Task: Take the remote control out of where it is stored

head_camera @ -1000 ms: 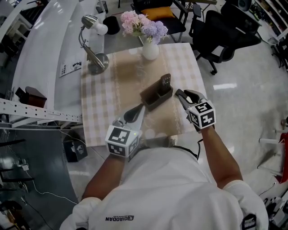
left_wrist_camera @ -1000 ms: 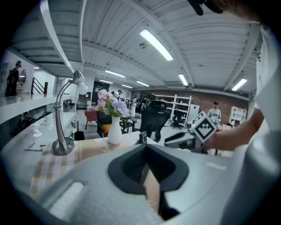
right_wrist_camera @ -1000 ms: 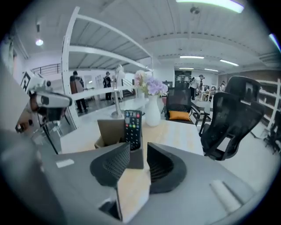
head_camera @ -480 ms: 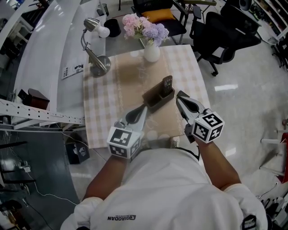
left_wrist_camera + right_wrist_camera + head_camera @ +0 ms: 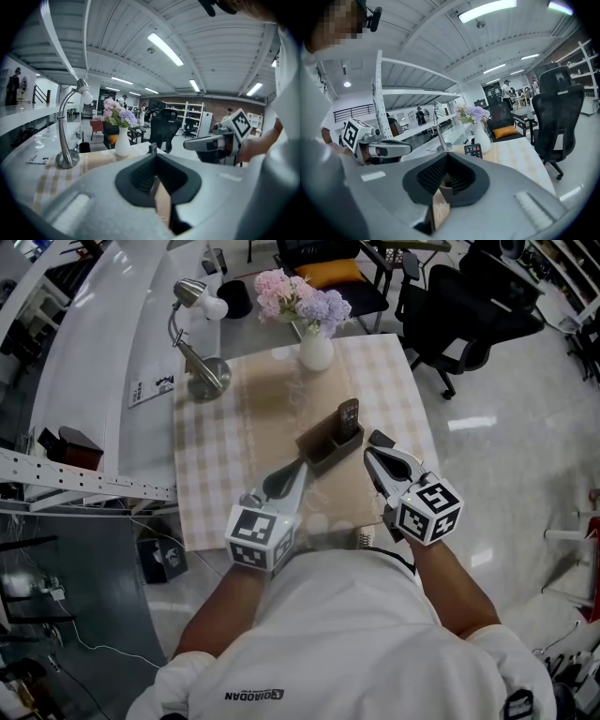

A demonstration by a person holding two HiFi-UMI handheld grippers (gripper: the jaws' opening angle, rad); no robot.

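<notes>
A black remote control (image 5: 348, 417) stands upright in the right end of a brown holder (image 5: 322, 448) on the checked tablecloth (image 5: 216, 474). My right gripper (image 5: 372, 442) is shut and empty, its tip just right of the holder and below the remote. My left gripper (image 5: 299, 465) is shut too, its tip close to the holder's near left side. The remote's buttons (image 5: 474, 150) show past the closed jaws in the right gripper view (image 5: 447, 155). Only the remote's top (image 5: 152, 149) peeks over the jaws in the left gripper view (image 5: 156, 154).
A white vase of flowers (image 5: 315, 345) stands at the table's far edge, and a silver desk lamp (image 5: 202, 371) at the far left. Black office chairs (image 5: 459, 315) stand on the floor to the right, a white counter (image 5: 103, 352) to the left.
The right gripper's jaws have closed from open, with nothing between them, and it has shifted slightly toward the holder. The left gripper has barely moved.
</notes>
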